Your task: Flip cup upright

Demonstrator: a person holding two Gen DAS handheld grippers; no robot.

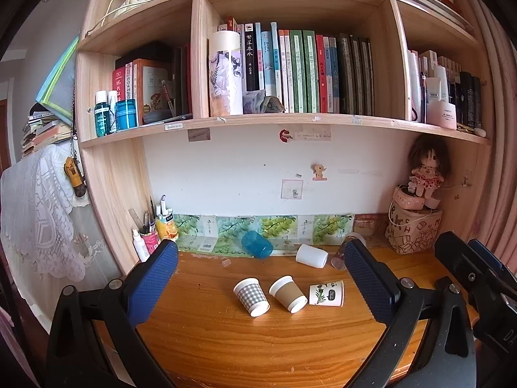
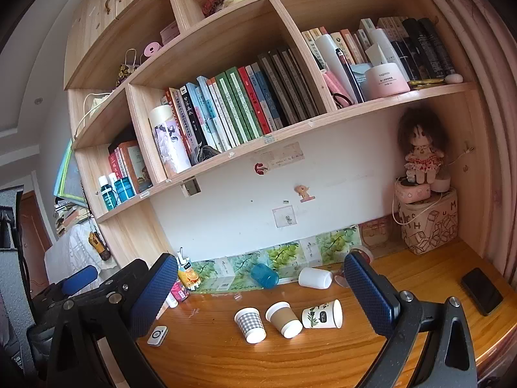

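Note:
Several cups lie on their sides on the wooden desk: a checked paper cup, a brown-sleeved paper cup, and a white cup with a plant print. Farther back lie a blue plastic cup, a plain white cup and a clear cup. My left gripper is open and empty, held above the desk short of the paper cups. My right gripper is open and empty too, at the right of the left one.
A pen holder and bottles stand at the back left. A printed bag with a doll fills the back right corner. A black phone lies at the right, a small white device at the left. Bookshelves hang overhead.

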